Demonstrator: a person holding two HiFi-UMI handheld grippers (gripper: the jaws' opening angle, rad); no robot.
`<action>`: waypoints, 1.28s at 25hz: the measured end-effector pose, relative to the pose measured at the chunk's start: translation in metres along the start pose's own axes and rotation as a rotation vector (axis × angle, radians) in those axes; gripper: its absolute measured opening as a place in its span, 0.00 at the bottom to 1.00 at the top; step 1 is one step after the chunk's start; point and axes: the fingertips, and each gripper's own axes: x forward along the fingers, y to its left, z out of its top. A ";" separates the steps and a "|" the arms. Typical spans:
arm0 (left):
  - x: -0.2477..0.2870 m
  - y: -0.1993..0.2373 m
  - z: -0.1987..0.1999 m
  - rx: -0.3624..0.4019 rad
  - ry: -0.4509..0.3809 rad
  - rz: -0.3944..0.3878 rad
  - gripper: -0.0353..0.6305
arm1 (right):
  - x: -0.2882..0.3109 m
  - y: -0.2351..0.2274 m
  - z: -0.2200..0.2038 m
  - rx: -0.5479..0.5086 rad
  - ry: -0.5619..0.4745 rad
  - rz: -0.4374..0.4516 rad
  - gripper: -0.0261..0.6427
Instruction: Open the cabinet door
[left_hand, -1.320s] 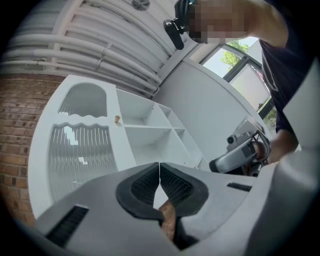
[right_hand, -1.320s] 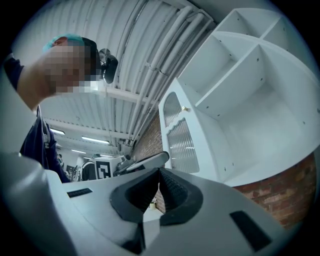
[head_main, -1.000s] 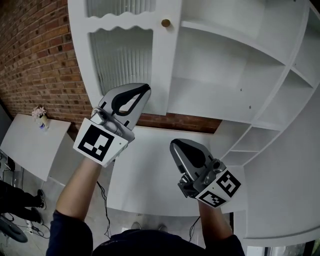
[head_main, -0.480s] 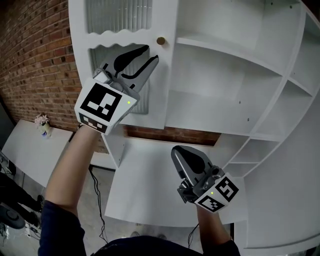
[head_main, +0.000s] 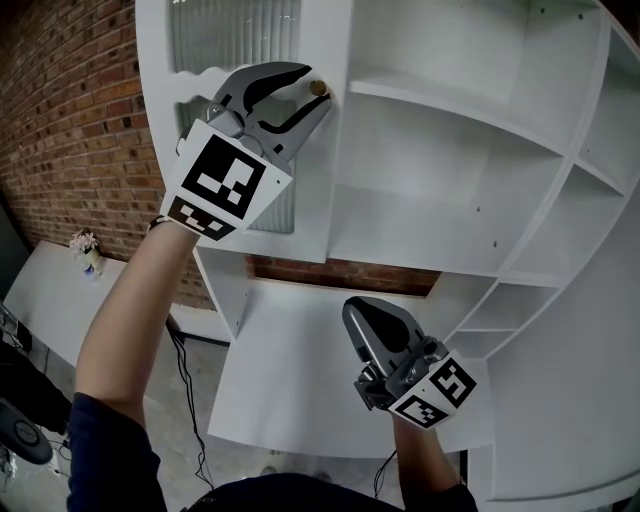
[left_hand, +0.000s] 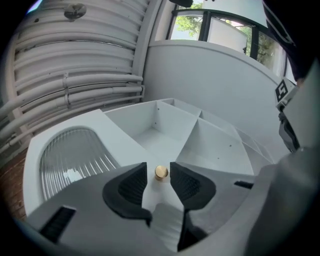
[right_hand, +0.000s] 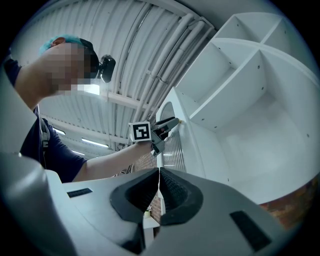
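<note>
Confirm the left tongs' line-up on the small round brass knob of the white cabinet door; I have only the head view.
Observer: The left gripper view shows the small round brass knob centred between the left gripper's tongs, which have just been opening; the black ribbed pads stand clear of it.
Operator: Report the right gripper.
Observer: Its own view shows its tongs closed together, nothing between them.

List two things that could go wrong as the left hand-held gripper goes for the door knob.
1. The left hand-held gripper has just been opening its jaws. The small round knob sits between their tips, ungripped, so closing there may slip off.
2. A sideways miss could knock the ribbed glass panel beside it.
</note>
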 end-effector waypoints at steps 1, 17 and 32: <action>0.002 -0.001 0.000 0.010 0.004 -0.003 0.26 | 0.000 -0.001 0.000 0.001 -0.001 0.000 0.08; 0.011 -0.004 -0.008 0.023 0.067 0.031 0.17 | -0.011 -0.004 0.000 0.017 -0.006 -0.007 0.08; -0.024 -0.008 0.016 0.041 0.023 0.039 0.16 | -0.015 0.018 0.005 0.016 -0.001 0.003 0.08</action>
